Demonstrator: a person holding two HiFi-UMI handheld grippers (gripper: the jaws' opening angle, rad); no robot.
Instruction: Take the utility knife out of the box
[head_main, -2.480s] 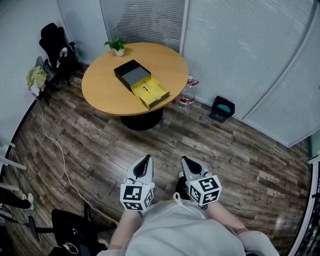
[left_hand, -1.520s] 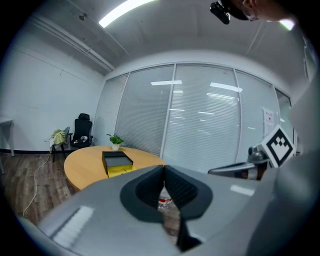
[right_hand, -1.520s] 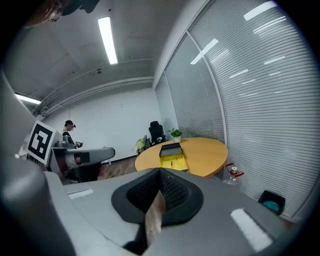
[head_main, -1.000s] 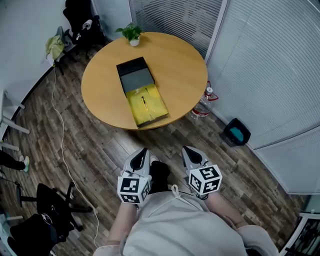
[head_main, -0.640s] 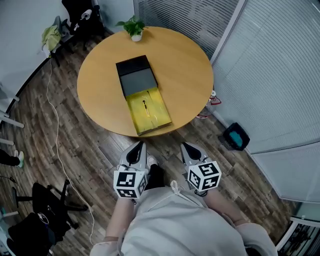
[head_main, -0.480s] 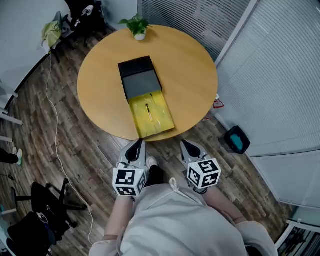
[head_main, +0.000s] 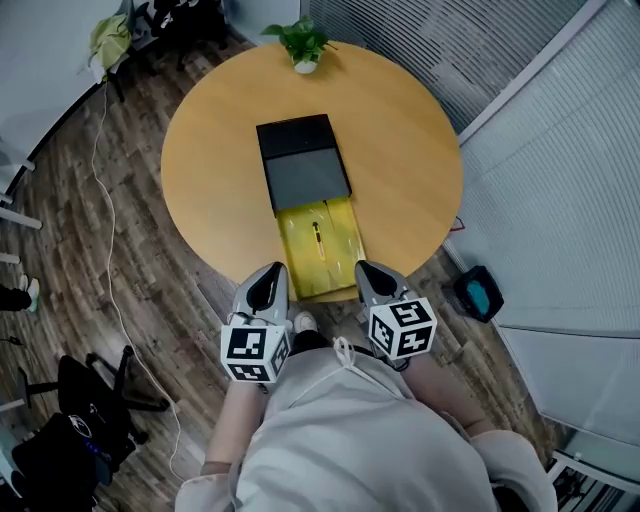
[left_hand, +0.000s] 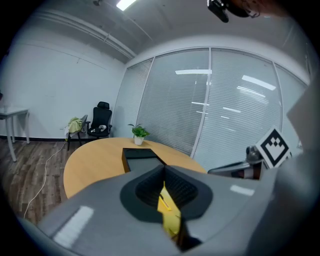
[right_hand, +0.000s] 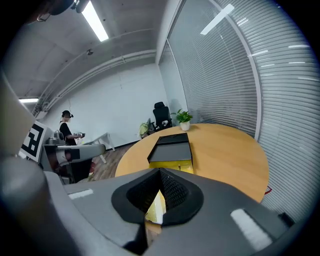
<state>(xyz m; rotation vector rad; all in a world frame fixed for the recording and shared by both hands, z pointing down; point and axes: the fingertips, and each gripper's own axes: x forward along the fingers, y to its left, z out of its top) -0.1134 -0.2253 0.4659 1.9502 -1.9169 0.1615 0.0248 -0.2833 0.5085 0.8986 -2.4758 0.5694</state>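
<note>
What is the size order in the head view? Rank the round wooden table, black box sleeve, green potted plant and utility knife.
Largest to smallest:
round wooden table
black box sleeve
green potted plant
slim dark utility knife

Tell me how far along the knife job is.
Done: the yellow tray is slid out of the black box, exposing the utility knife. In hand: nothing; left gripper and right gripper are shut and empty at the near edge of the table. Left: grasp the knife, lift it out.
</note>
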